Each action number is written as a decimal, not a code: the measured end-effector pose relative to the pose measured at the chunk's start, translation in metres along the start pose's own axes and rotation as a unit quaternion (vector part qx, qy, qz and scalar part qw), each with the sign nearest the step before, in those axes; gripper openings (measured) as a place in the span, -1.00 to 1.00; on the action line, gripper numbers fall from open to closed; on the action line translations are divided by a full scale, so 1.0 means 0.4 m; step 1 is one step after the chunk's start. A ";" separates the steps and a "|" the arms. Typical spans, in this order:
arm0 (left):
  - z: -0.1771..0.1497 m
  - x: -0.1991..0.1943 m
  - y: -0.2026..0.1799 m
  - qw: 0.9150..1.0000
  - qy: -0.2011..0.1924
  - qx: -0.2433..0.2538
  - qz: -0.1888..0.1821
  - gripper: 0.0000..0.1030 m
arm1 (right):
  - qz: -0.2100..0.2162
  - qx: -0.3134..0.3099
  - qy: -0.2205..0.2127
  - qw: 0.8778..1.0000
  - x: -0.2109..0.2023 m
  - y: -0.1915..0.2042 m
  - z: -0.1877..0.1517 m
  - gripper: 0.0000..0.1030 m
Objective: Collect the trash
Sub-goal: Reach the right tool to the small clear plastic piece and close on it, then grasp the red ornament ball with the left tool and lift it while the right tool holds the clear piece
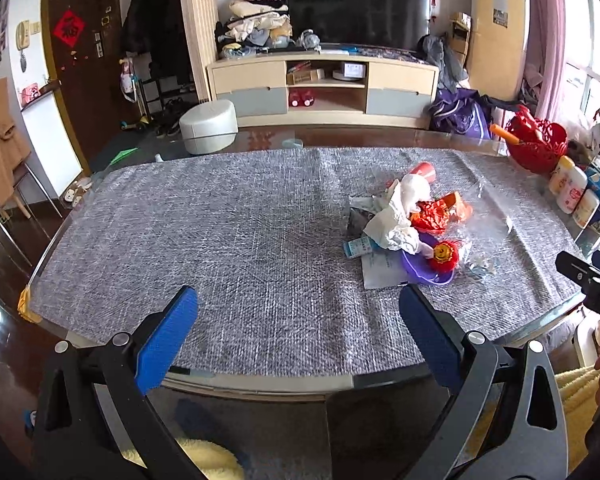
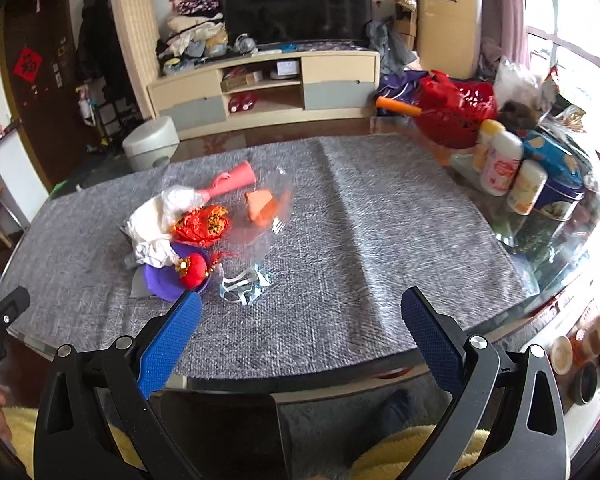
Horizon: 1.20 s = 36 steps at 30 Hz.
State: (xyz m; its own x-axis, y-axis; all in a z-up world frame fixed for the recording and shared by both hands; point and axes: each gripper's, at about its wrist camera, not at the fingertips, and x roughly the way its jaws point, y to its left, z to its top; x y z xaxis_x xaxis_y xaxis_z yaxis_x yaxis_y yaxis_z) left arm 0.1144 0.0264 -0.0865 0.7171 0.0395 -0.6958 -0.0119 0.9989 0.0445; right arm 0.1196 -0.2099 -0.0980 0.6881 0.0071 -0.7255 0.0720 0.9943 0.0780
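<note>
A heap of trash lies on the grey table mat: crumpled white tissue, red-gold foil wrappers, a purple dish with a red tasselled ornament, a pink cup, an orange piece, clear plastic film and a blue-white mask. My left gripper is open and empty, near the front edge, left of the heap. My right gripper is open and empty, just in front of the mask.
A red basket, lotion bottles and a blue tin crowd the table's right side. A TV cabinet and white stool stand beyond the far edge. A dark chair back sits below the near edge.
</note>
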 end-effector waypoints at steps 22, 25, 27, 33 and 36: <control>0.055 0.183 -0.128 0.993 0.054 0.034 -0.095 0.75 | 0.101 -0.007 0.088 0.991 0.248 0.051 -0.011 -0.31; 0.065 0.198 -0.160 0.990 0.059 0.038 -0.120 0.61 | 0.103 -0.016 0.088 0.991 0.255 0.054 -0.014 -0.53; 0.071 0.209 -0.186 0.987 0.063 0.042 -0.141 0.52 | 0.105 -0.015 0.085 0.991 0.250 0.047 -0.013 -0.75; 0.075 0.248 -0.263 0.977 0.085 0.066 -0.182 -0.11 | 0.075 -0.009 0.066 0.995 0.233 -0.001 0.001 -0.79; 0.071 0.269 -0.299 0.973 0.097 0.075 -0.195 -0.19 | 0.067 0.003 0.056 0.996 0.225 -0.028 0.011 -0.79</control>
State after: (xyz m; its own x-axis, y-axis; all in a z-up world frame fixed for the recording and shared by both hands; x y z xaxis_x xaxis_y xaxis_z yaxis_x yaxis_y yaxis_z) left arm 0.2128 -0.0894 -0.1463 0.5012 -0.3242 -0.8023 0.3474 0.9246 -0.1567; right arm 0.1838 -0.2210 -0.1613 0.6064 0.1516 -0.7806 -0.0098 0.9830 0.1834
